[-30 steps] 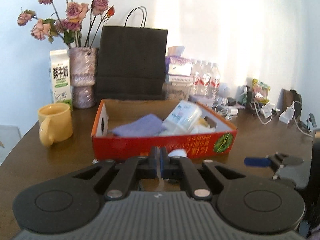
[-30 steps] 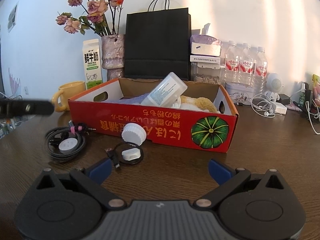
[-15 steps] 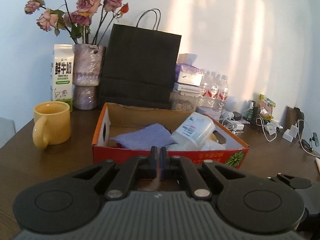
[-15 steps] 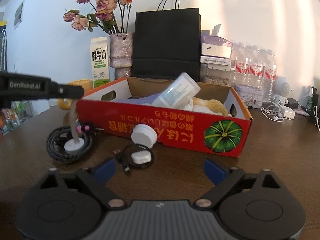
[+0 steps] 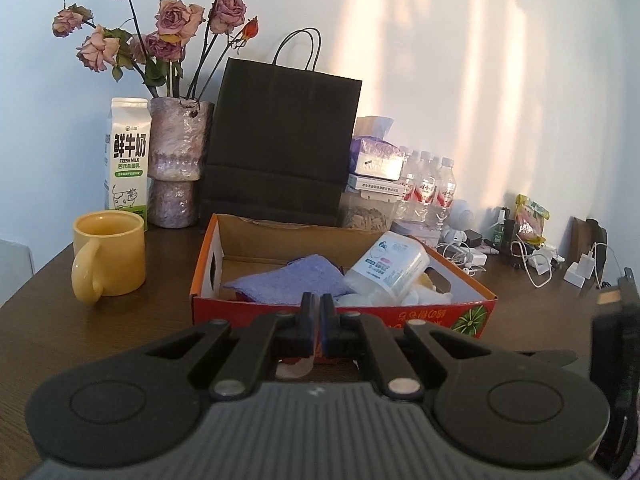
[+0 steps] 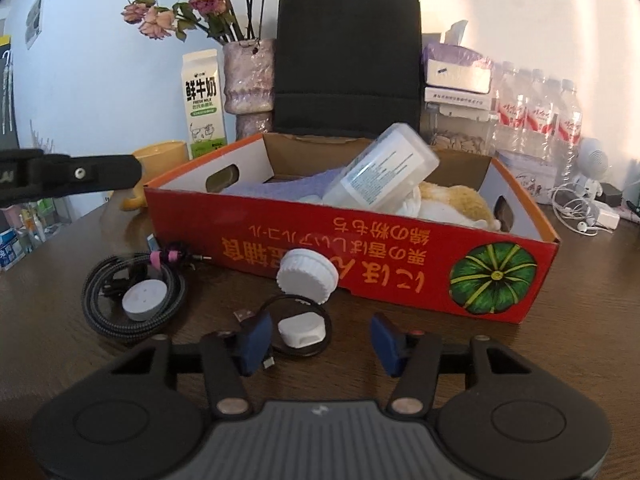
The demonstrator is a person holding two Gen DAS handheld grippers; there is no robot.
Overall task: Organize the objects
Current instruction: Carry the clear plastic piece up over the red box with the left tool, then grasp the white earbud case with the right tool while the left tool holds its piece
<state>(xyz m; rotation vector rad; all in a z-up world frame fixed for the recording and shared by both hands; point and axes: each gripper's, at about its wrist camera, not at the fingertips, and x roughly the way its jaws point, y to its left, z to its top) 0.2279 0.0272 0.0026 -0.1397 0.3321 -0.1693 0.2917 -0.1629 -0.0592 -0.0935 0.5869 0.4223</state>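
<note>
While the left gripper (image 5: 317,326) stays clenched with nothing visibly held, the right gripper (image 6: 319,338) hangs released over the white charger puck (image 6: 301,332) just before the red cardboard box (image 6: 360,258); next, I judge, it lowers and pinches the puck.

Looks like a lived-in home, probably a dining or living room table (image 5: 48,320) in dark wood pushed against a plain pale wall. Dried roses in a vase (image 5: 176,168), a milk carton (image 5: 127,160), a yellow mug (image 5: 110,258), bottled water (image 6: 538,116), a tissue pack (image 6: 456,66) and a black paper shopping bag (image 5: 280,148) all crowded together. Tangle of chargers and earbuds (image 5: 532,258) at the far end too.
</note>
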